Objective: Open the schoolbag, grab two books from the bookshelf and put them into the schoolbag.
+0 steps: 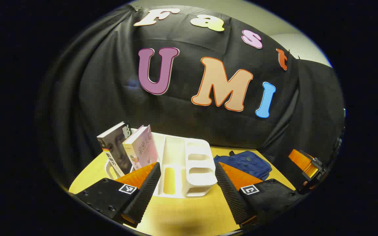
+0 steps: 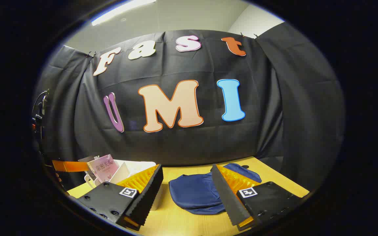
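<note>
schoolbag (image 2: 197, 193) is lying flat and closed on the table (image 2: 182, 223), just ahead of the right gripper (image 2: 186, 191), and it is also showing in the left gripper view off to the right of the white bookshelf (image 1: 182, 170). two books are leaning in the rack's left compartment: one with a portrait on its cover (image 1: 115, 147) and a pink book (image 1: 142, 147) touching it. both grippers are hovering above the table with their fingers spread wide and holding nothing; the left gripper (image 1: 187, 183) is facing the bookshelf, while the right is aiming at the bag.

by my reading, opening the bag is the step in hand, and nothing about it looks started yet. to do it well, the right gripper should be coming down toward the bag's upper edge, where a zipper pull or flap would sit, though the pictures are too soft to show where that is. the cloth looks limp, so a pinch on one layer alone is what matters; catching both layers would be lifting the whole bag. the left gripper could be pressing the far side of the bag down to keep it from sliding. the books are leaning loosely, so the left should be staying clear of them for now.
</note>
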